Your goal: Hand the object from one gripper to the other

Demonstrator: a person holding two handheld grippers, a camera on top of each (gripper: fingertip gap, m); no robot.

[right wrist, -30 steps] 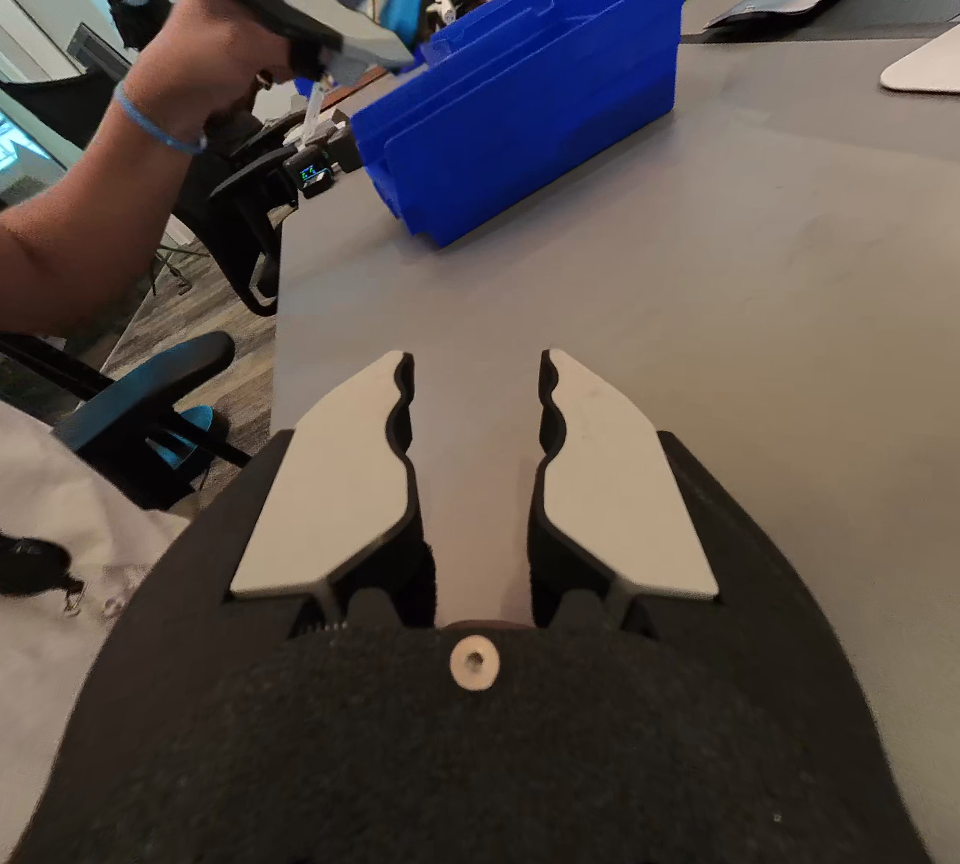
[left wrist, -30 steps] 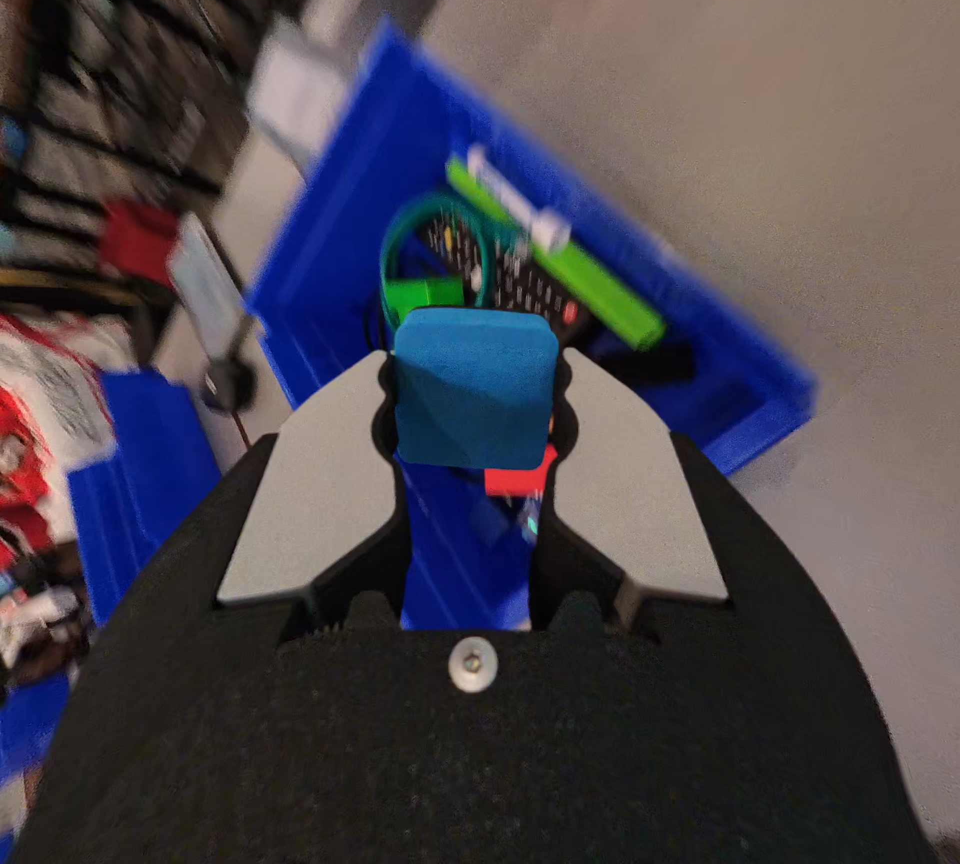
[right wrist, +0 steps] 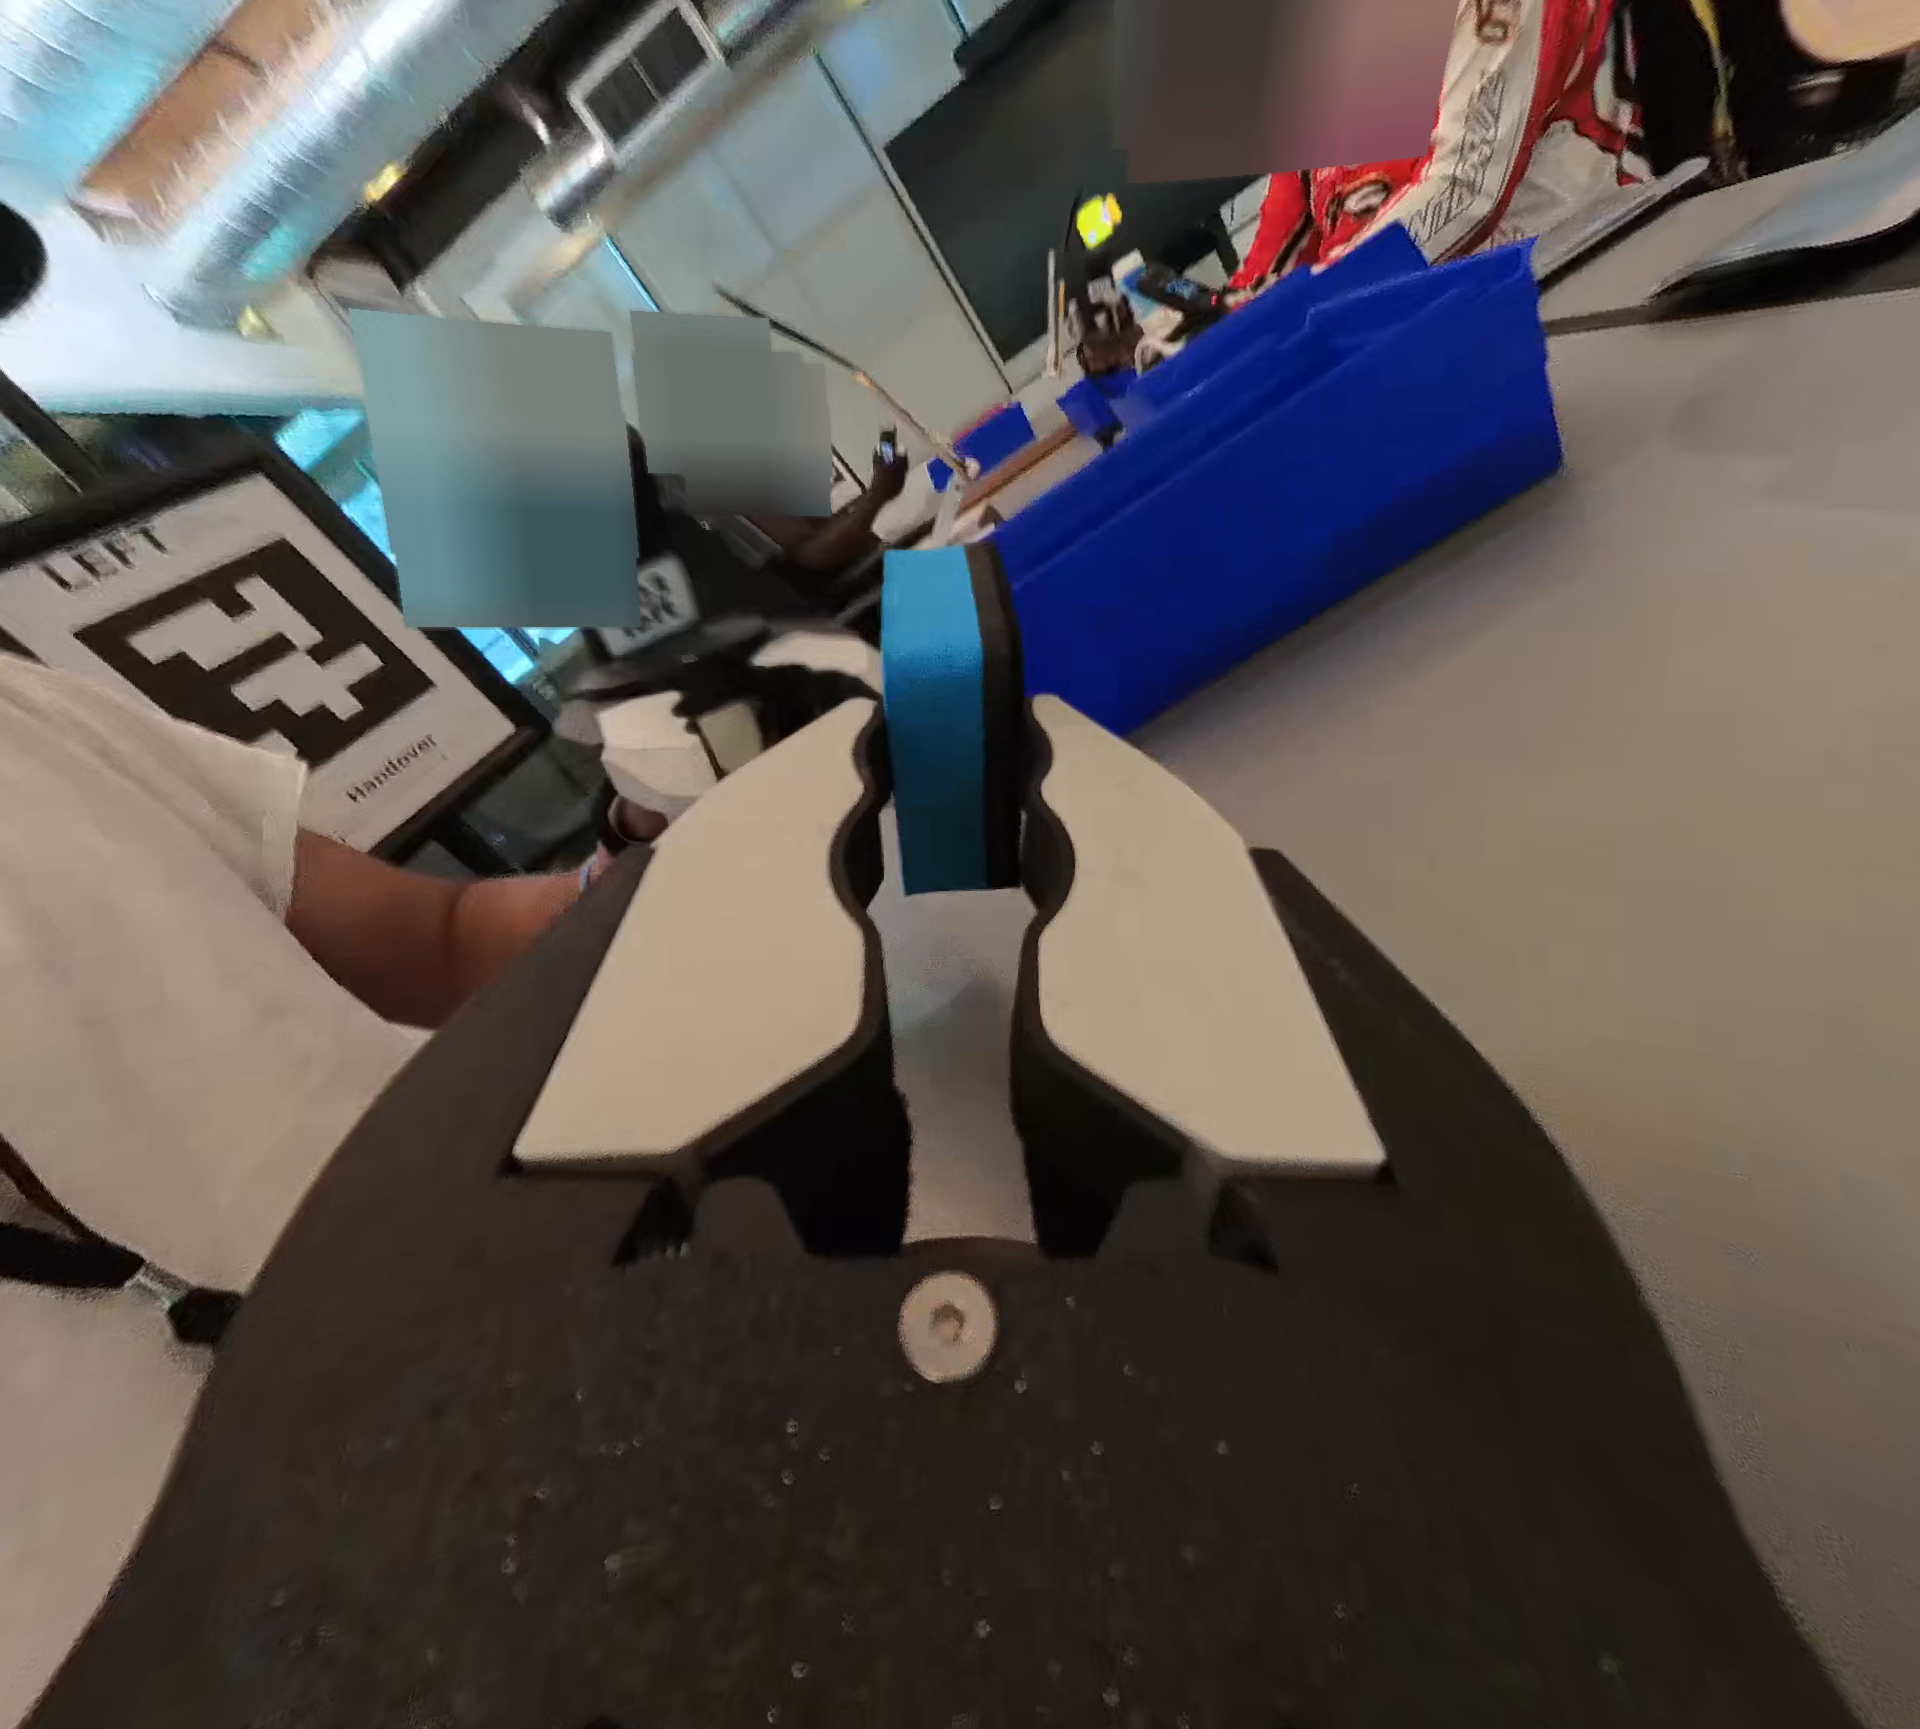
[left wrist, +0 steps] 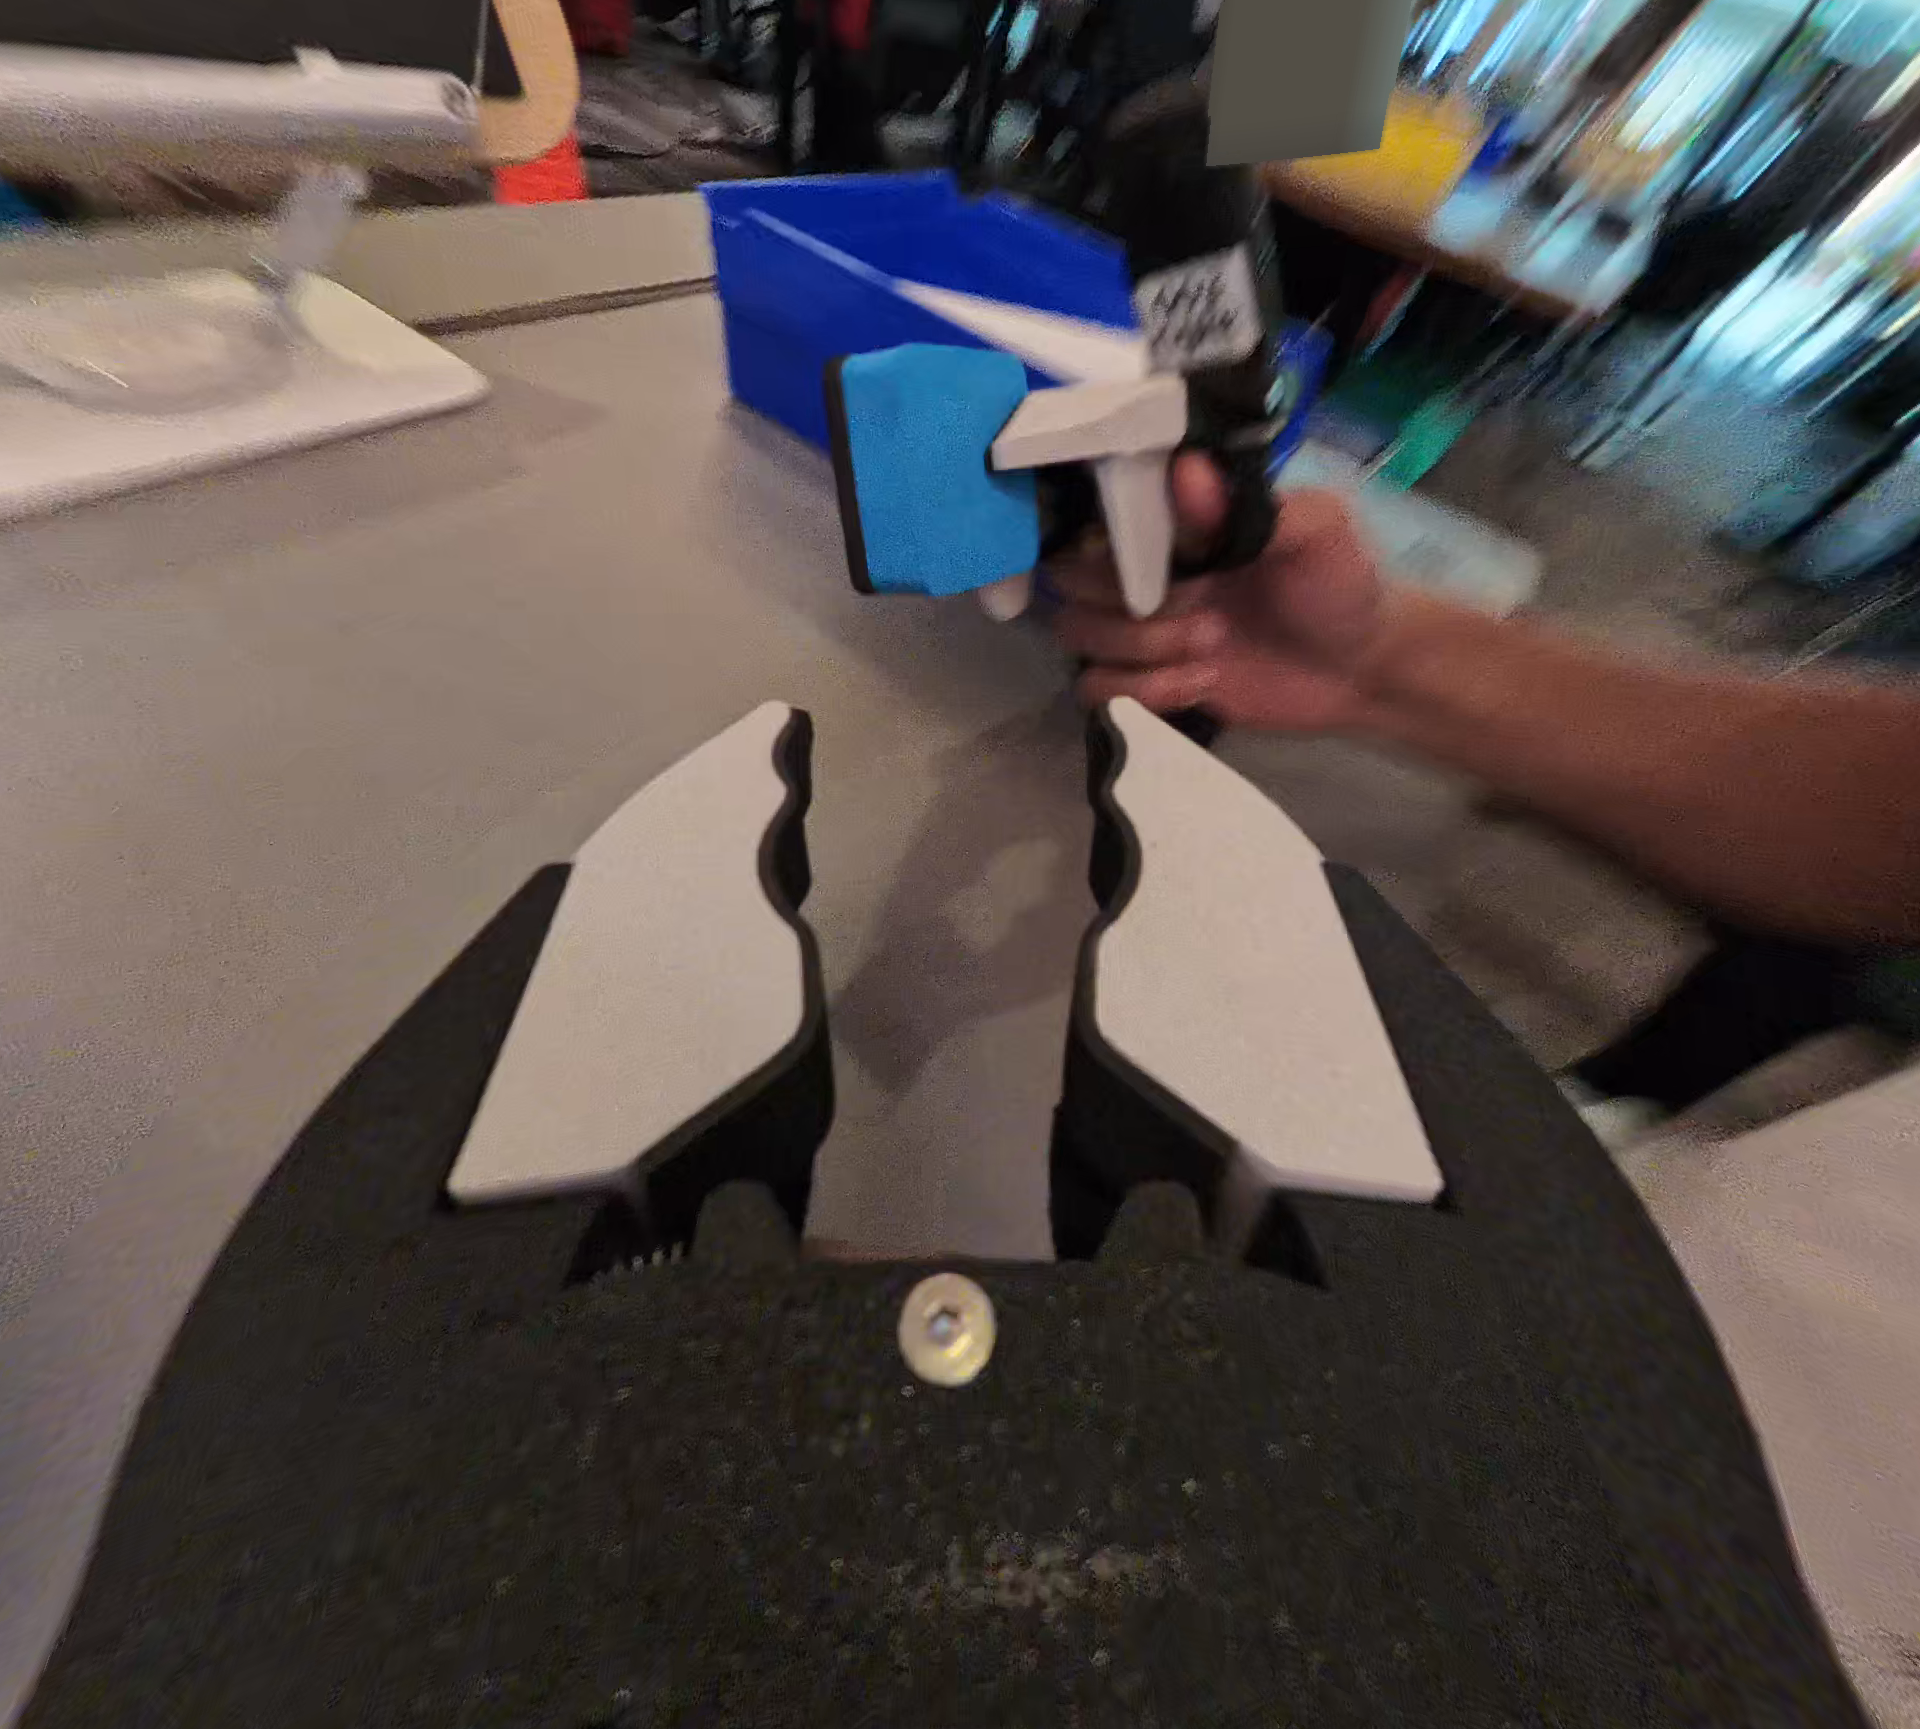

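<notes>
We see the blue foam block (right wrist: 940, 723), black-backed, pinched edge-on between the fingers of the right gripper (right wrist: 951, 780) and held above the grey bench (left wrist: 416, 640), clear of the blue bin (left wrist: 894, 297) behind it. It sits at the fingertips, we judge, so most of it stays free to grasp. The left gripper (left wrist: 945, 734) hangs nearer, fingers spread and empty.

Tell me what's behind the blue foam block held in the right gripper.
Behind the blue foam block sits the blue bin on the grey table. The bin's contents are hidden by its wall.
</notes>
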